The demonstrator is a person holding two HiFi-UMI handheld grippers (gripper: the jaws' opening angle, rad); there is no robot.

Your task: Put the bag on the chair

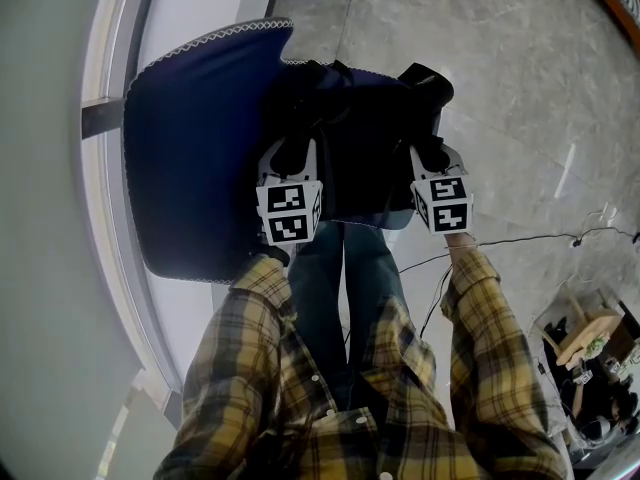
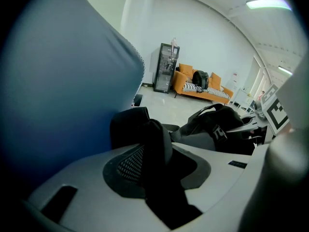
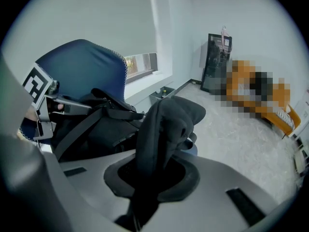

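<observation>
two hand-held grippers, one black bag (image 1: 365, 138). the bag sits on the seat of the blue chair (image 1: 190, 148), with the backrest at the bag's 9 o'clock and the person standing at its 6 o'clock.

the left hand-held gripper (image 1: 293, 150) is at the bag's 7 o'clock corner, next to the backrest. the right hand-held gripper (image 1: 432, 150) is at the 4 o'clock corner, by the open side of the seat. my read is that one grip per side keeps the bag level and stops it tipping off the front.

- **left:** a black strap (image 2: 157, 149) runs up between the jaws. they stand narrowly apart and the mesh pad shows bare beside the strap, so it looks loose, not pinched.
- **right:** a padded strap (image 3: 164, 129) fills the gap. the jaws are narrow and closed on it.

the seat seems to carry the bag's weight, so the task looks nearly done. what's left is letting go on the right and lifting both grippers clear without snagging the straps. the bag's 3 o'clock side lies close to the seat edge above the floor (image 1: 520, 88), and i can't tell if it overhangs. a dragged strap could pull it off.
</observation>
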